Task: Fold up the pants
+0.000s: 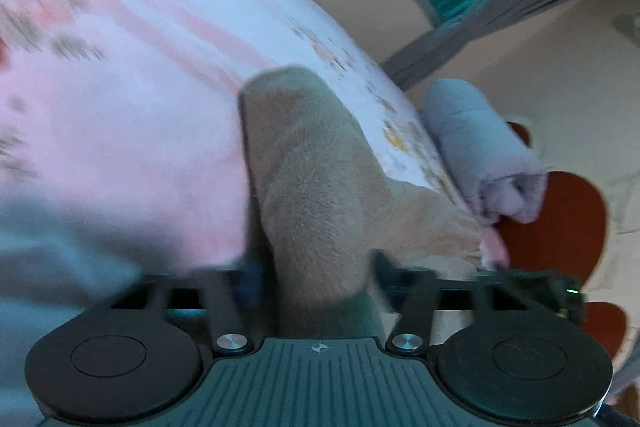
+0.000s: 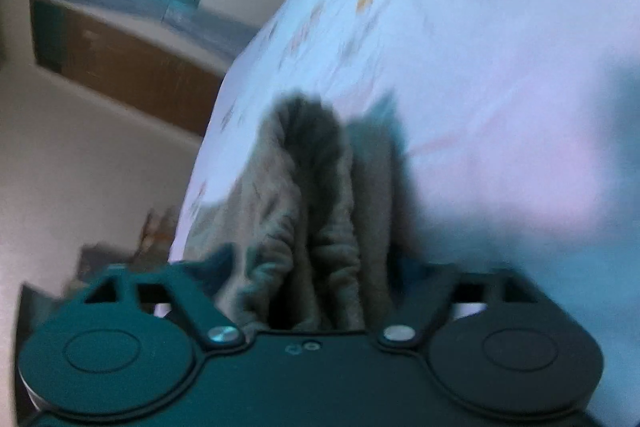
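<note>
Both tools, left tool (image 1: 316,267) and right tool (image 2: 316,279), clamp the tan pants (image 1: 312,187); carry level, lay edges square on the bed (image 1: 120,107).

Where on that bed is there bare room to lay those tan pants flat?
The flowered sheet left of the tan pants lies bare. It is crowded at the bed's right edge, where a rolled grey garment sits beside the pants.

pants (image 1: 312,179) on bed (image 1: 132,115) | rolled towel (image 1: 480,151) right of pants, at bed's edge
</note>
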`<state>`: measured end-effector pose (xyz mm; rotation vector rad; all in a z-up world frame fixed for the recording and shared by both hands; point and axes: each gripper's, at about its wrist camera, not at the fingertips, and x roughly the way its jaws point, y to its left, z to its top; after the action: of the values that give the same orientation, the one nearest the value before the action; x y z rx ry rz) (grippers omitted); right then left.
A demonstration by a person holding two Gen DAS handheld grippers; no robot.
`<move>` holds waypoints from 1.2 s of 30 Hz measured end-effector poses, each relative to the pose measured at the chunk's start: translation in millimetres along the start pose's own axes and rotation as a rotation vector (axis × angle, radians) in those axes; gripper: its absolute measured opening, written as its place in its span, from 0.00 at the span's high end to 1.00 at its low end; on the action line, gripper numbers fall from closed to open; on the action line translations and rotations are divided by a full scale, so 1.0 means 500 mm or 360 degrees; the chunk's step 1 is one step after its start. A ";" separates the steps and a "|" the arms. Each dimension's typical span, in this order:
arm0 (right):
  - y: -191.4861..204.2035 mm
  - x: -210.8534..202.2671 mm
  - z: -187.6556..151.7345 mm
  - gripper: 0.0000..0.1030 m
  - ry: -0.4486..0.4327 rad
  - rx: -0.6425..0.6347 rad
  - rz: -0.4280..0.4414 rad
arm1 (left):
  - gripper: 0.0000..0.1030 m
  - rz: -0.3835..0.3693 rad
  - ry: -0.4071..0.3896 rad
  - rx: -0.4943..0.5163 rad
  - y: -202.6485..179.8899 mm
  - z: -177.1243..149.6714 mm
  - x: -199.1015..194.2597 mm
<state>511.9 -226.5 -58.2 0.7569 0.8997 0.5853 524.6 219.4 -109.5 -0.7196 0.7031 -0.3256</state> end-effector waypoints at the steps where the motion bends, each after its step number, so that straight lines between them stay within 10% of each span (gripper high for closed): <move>1: 0.011 -0.035 -0.008 0.06 -0.0097 -0.0011 -0.0069 | 0.00 0.0100 -0.0038 0.0024 -0.011 -0.004 -0.025; 4: 0.052 -0.136 -0.047 0.06 -0.0229 -0.0096 -0.0261 | 0.00 0.0413 -0.0093 0.0131 -0.057 -0.031 -0.104; 12: 0.229 -0.341 -0.252 0.06 -0.0437 -0.0574 -0.0452 | 0.00 0.0696 -0.0252 0.0423 -0.190 -0.185 -0.309; 23: 0.372 -0.451 -0.501 0.06 -0.0671 -0.0958 -0.0579 | 0.00 0.0715 -0.0388 0.0759 -0.366 -0.424 -0.496; 36: 0.341 -0.536 -0.653 0.06 -0.0866 -0.1081 -0.0646 | 0.00 0.0702 -0.0513 0.0807 -0.419 -0.584 -0.572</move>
<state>75.3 -210.1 70.2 0.0861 0.2889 0.2642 108.5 69.5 14.2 -0.1168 0.4270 0.0249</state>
